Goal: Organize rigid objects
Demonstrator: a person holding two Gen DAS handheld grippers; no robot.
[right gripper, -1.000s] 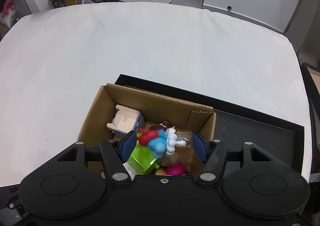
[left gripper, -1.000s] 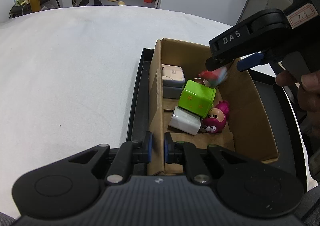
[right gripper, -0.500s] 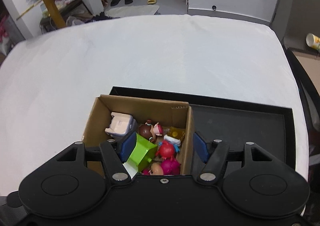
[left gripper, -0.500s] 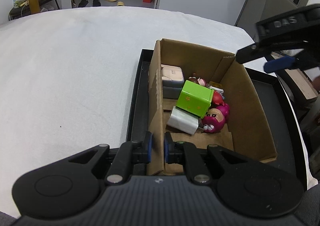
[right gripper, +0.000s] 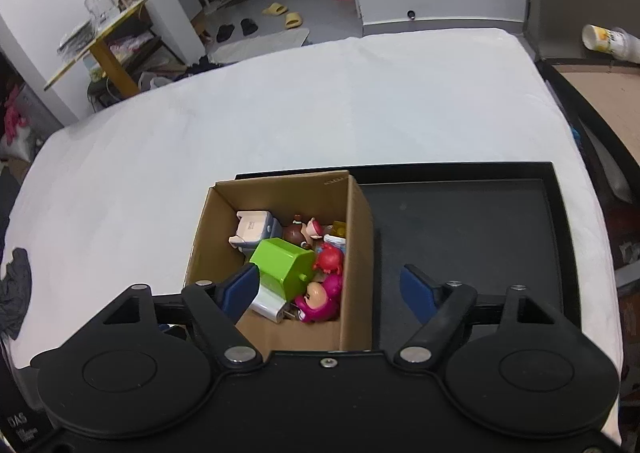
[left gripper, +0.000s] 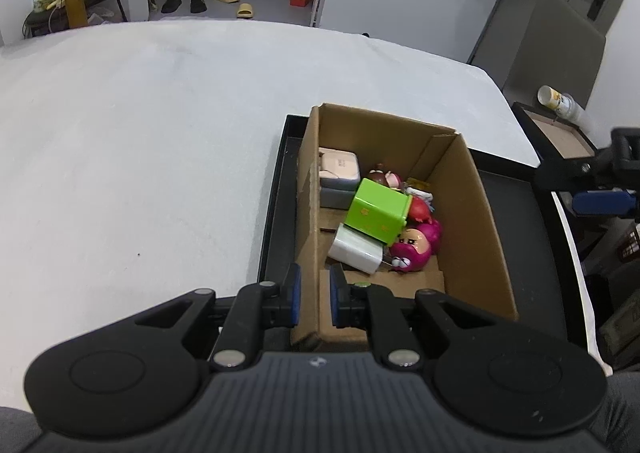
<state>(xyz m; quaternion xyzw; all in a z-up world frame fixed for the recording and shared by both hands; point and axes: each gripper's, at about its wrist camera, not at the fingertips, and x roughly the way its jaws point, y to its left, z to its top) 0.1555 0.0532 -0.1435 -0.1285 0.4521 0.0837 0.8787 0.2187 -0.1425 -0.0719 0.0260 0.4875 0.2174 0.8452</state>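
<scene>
Here, the left gripper (left gripper: 311, 295) is clamped on the near corner wall of a cardboard box (left gripper: 476, 213) standing at the left end of a black tray (right gripper: 460, 229), while the right gripper (right gripper: 328, 289) hangs above with jaws wide apart and empty. Inside, a green cube (right gripper: 282, 263), pink figure (right gripper: 320, 299) and white charger (left gripper: 356, 249) lie jumbled together. All look light, hard and slick; the cube's flat sides likely offer the surest hold.

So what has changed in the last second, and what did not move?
The right gripper let a red-and-blue toy figure go into the brown cardboard box, then pulled up and away; its jaws are open and hold nothing. The left gripper stayed clamped on the box's wall. The green plastic cube stayed put.
</scene>
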